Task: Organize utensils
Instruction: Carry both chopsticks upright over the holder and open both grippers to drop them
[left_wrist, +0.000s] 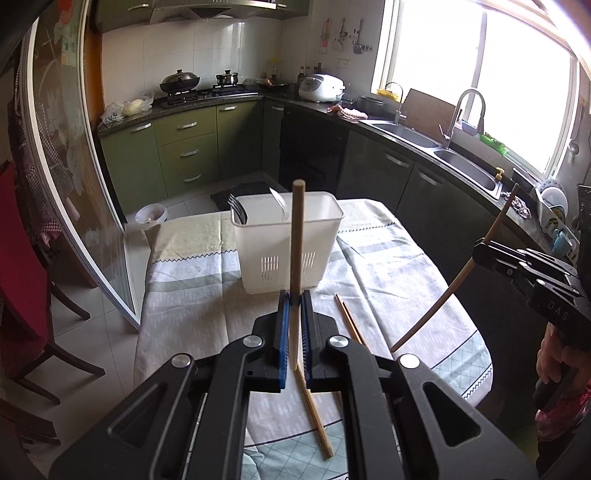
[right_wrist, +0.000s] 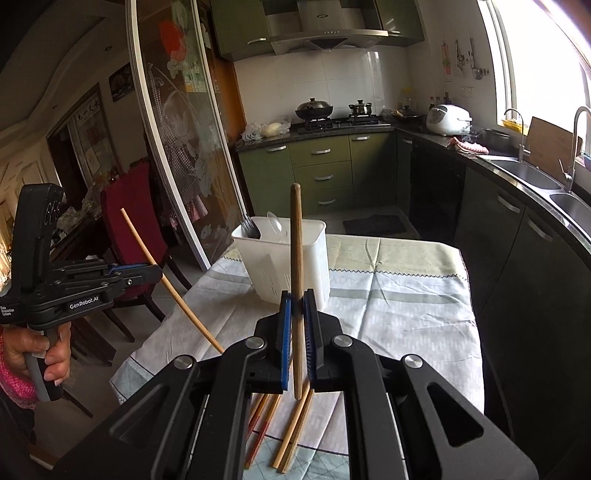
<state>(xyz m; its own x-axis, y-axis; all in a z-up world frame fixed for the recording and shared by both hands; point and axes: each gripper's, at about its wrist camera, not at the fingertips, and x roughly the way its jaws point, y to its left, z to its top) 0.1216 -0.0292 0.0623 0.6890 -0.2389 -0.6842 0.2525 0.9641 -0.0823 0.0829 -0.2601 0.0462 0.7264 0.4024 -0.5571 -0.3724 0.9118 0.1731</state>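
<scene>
Both grippers' fingers (left_wrist: 294, 300) (right_wrist: 297, 301) clench pale wooden chopsticks (left_wrist: 297, 236) (right_wrist: 296, 236); lower each upright, probably into the white slotted plastic caddy's (left_wrist: 288, 243) free compartment, frame centre.

Daylight enters through the large, overexposed kitchen window (left_wrist: 517, 74), blown out to white. The cloth-covered table (left_wrist: 388, 258) is evenly lit; the side away from the window is dim. Fisheye distortion curves edges; corners vignette black. Focus is sharp.
</scene>
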